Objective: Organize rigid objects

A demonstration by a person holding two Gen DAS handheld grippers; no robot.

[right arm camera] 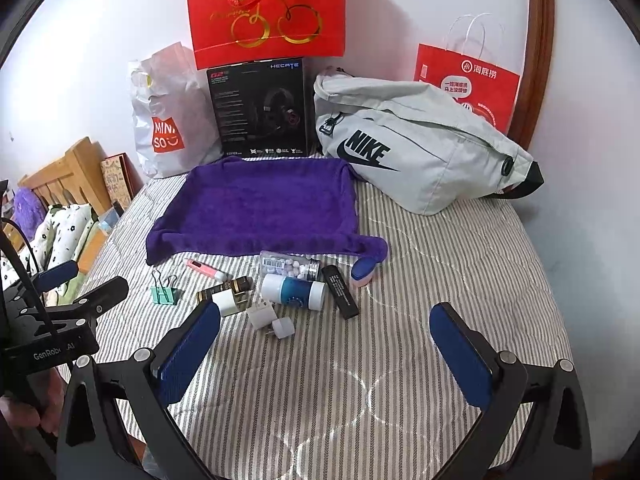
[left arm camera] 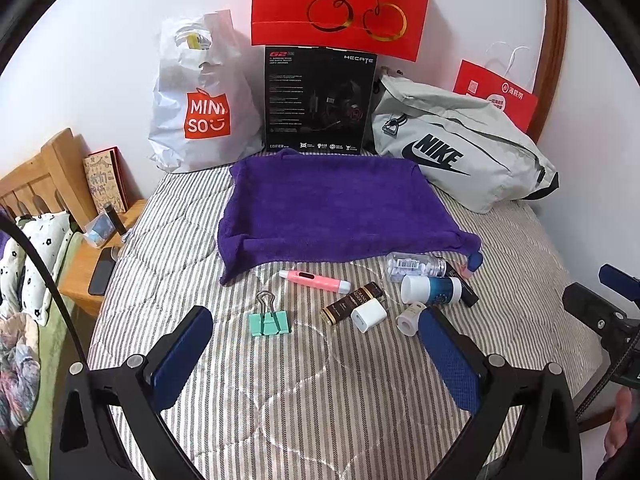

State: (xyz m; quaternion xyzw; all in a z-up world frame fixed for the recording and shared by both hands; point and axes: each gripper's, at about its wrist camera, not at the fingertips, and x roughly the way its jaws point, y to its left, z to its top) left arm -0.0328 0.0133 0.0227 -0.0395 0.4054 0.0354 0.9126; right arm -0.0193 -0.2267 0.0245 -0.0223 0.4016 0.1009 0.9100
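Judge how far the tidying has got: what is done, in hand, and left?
Done: nothing; the purple towel lies bare. In hand: nothing; the left tool and right tool hover open. Left: the binder clip, pink pen, pill bottle and other small items.

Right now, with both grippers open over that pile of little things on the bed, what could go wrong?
1. The small items lie crowded: the white charger touches the brown tube, so a grab may catch both.
2. The round white and blue bottle lies on its side and might roll on the soft striped bedcover.
3. The purple towel has folded-up edges, which could snag things.
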